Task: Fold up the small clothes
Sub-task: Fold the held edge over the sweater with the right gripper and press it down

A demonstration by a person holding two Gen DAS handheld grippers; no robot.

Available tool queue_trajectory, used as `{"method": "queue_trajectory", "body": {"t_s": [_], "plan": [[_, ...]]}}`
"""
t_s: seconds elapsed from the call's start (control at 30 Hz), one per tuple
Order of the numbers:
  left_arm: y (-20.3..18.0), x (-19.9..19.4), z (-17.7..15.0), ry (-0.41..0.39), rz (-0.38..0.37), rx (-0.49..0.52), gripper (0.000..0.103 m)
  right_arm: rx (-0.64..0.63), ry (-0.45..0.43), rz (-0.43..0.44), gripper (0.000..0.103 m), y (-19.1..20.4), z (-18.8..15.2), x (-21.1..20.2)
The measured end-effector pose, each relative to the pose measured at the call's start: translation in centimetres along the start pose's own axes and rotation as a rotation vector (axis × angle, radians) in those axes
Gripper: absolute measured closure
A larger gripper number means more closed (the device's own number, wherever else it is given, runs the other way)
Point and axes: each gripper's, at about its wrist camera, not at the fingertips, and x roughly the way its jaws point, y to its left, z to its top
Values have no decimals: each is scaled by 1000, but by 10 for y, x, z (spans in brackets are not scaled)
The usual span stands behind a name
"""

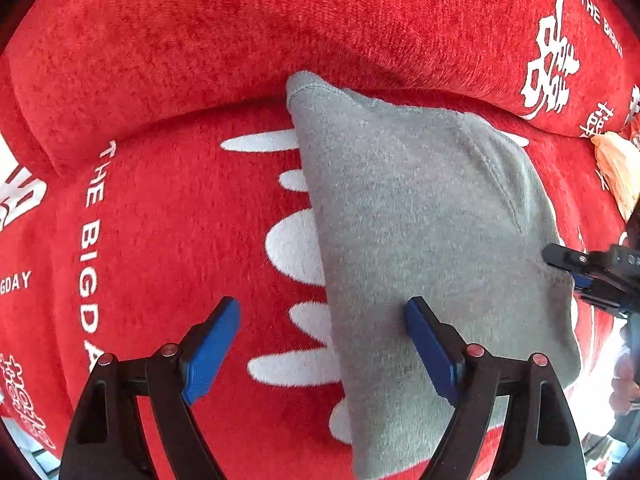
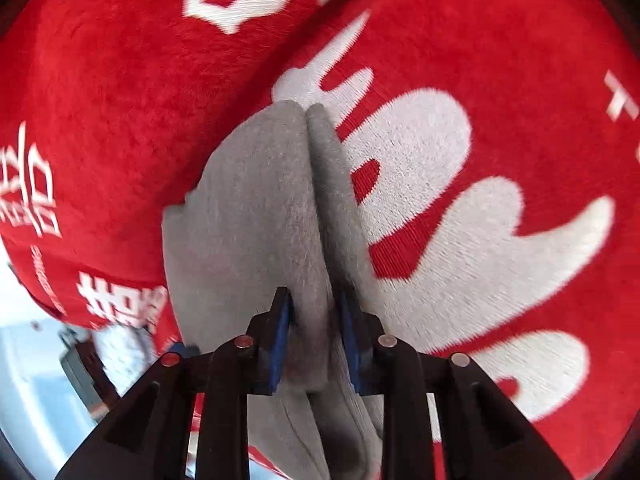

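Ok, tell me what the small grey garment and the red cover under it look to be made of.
Small grey garment: a soft, matte brushed knit, likely fleece or sweatshirt cotton, judging by its fuzzy nap and stitched seam. Red cover with white print: a short-pile plush, perhaps chenille or velvet-like, given its fine ribbed pile and slight sheen. The exact fibre cannot be told for either.

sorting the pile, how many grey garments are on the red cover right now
1. A single grey garment lies on the red cover, its near edge pinched in the right gripper. More may lie outside both views.
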Motion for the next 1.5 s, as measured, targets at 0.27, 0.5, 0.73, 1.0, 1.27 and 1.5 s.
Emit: {"method": "queue_trajectory", "body": {"t_s": [0.27,0.5,0.73,1.0,1.27,1.5], "plan": [[-6,-13,-24,49,-5,-4,18,-84,38,-4,58,31,-37,-34],[-19,-2,-56,104,2,7,18,-135,99,-81,95,38,-64,-8],[-27,-18,-67,72,32,17,18,-104,95,-147,94,8,-71,-5],[4,-35,-16,-75,50,-133,18,-48,-48,-4,48,23,-26,-33],[17,-10,12,-63,43,-183,18,-30,10,-33,94,28,10,12],[13,-6,9,-34,49,-175,17,-90,17,-147,94,22,6,17]]}}
